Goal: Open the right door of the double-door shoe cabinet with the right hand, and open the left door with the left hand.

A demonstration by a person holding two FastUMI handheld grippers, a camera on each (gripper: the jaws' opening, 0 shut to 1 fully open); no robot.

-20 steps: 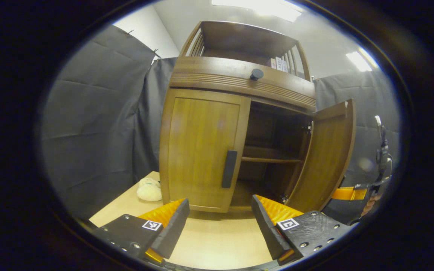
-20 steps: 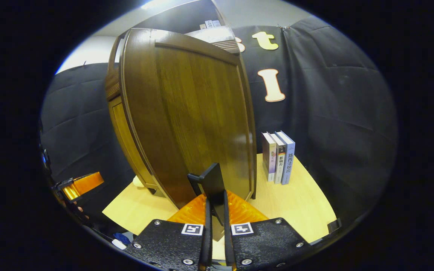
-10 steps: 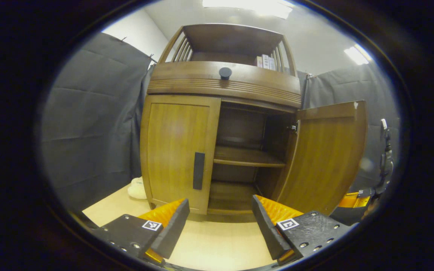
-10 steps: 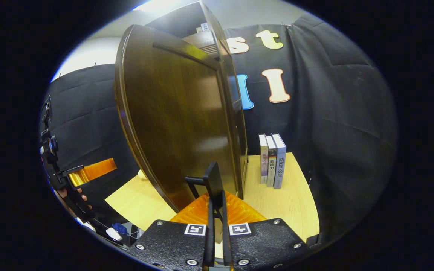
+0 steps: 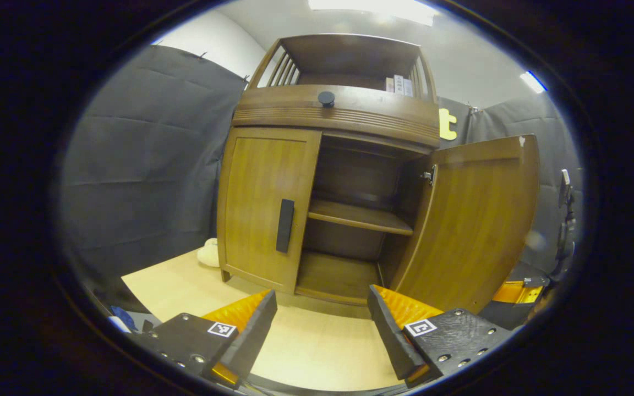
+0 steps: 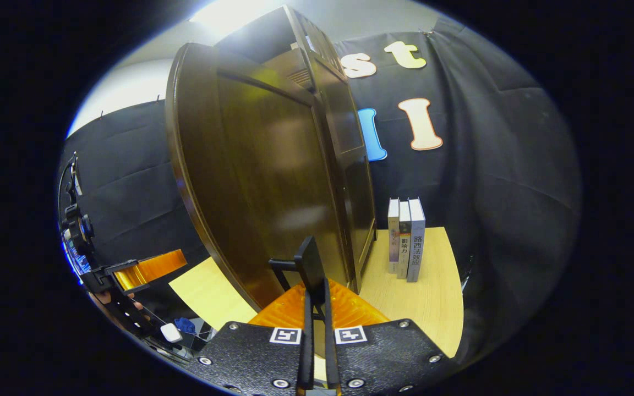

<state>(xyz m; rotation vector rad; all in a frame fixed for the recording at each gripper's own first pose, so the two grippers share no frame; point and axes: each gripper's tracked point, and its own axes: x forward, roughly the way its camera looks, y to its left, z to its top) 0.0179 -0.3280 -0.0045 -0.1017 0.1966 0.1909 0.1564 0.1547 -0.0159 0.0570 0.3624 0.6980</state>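
A wooden shoe cabinet (image 5: 339, 110) stood on a pale worktop (image 5: 317, 352). Its right door (image 5: 476, 220) hung wide open; the right gripper (image 6: 317, 308) had its fingers clamped on that door's handle (image 6: 309, 267). The left door (image 5: 264, 203) was closed, and the left gripper (image 5: 322, 319) hovered before it, fingers apart.

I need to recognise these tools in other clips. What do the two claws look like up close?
Left claw: two wedge-shaped fingers on black textured blocks with screw heads, each bearing a square black-and-white marker. Right claw: the same black blocks, screws and paired square markers.
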